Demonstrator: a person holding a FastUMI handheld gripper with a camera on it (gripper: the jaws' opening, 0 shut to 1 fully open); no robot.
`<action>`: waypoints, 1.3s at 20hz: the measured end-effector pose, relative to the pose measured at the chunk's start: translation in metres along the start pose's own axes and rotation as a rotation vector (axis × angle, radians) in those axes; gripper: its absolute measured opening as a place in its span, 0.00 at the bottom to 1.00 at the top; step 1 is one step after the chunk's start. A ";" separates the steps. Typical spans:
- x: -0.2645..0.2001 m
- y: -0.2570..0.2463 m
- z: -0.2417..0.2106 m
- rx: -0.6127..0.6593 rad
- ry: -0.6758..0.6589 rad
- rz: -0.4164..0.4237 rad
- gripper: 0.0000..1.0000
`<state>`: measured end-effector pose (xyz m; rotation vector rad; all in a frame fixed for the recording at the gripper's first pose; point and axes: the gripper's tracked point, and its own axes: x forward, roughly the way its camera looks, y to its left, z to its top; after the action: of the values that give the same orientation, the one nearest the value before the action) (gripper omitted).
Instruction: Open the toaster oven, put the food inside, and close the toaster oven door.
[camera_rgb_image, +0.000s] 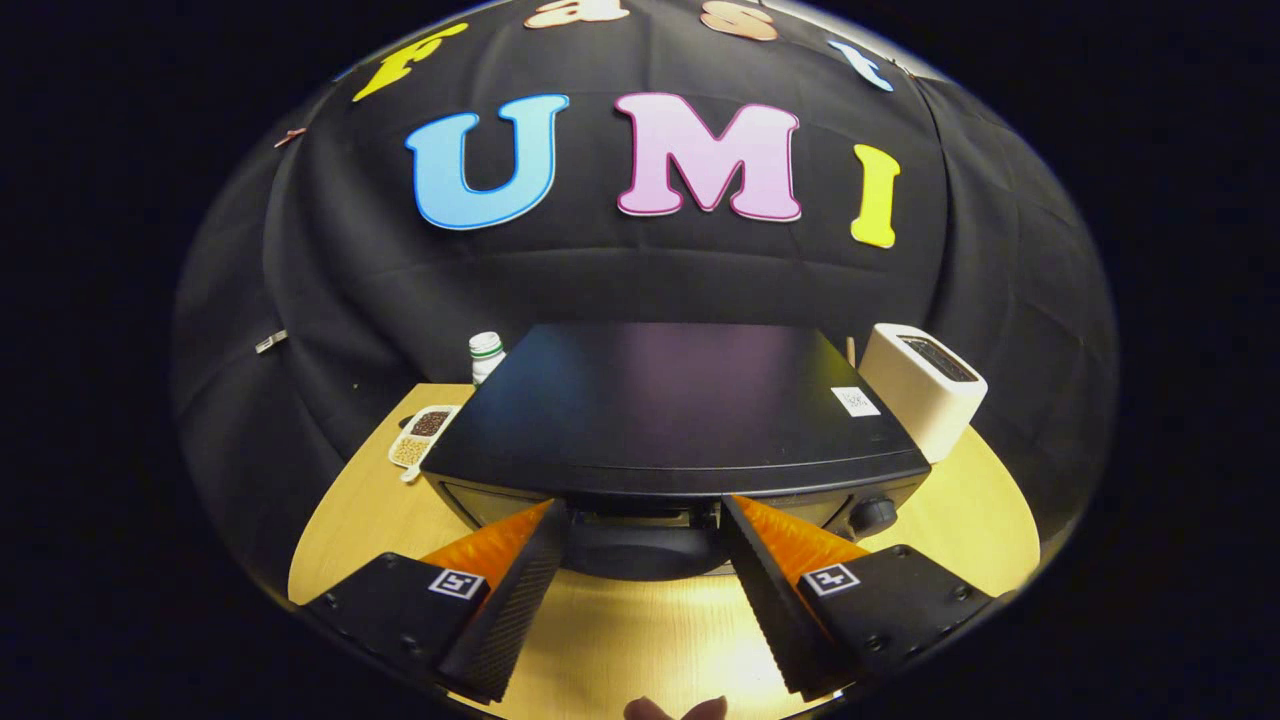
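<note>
Toaster oven (670, 410) on the table (650, 630), its door handle (640, 550) at the claw's (645, 520) tips.
The claw is level and aimed straight at the oven's front, its fingers (510, 590) spread wide with the dark handle between them, untouched. A white toaster (925, 385) stands just right of the oven; a snack tray (422, 435) and a bottle (486, 355) sit to its left.
</note>
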<state>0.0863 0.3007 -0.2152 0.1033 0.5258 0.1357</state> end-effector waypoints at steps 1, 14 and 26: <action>0.006 -0.001 -0.003 0.010 0.025 -0.011 0.98; -0.026 0.005 -0.034 0.017 0.030 -0.021 0.99; -0.068 0.005 -0.121 -0.034 0.171 -0.031 0.99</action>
<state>-0.0335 0.3024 -0.2848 0.0501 0.6951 0.1234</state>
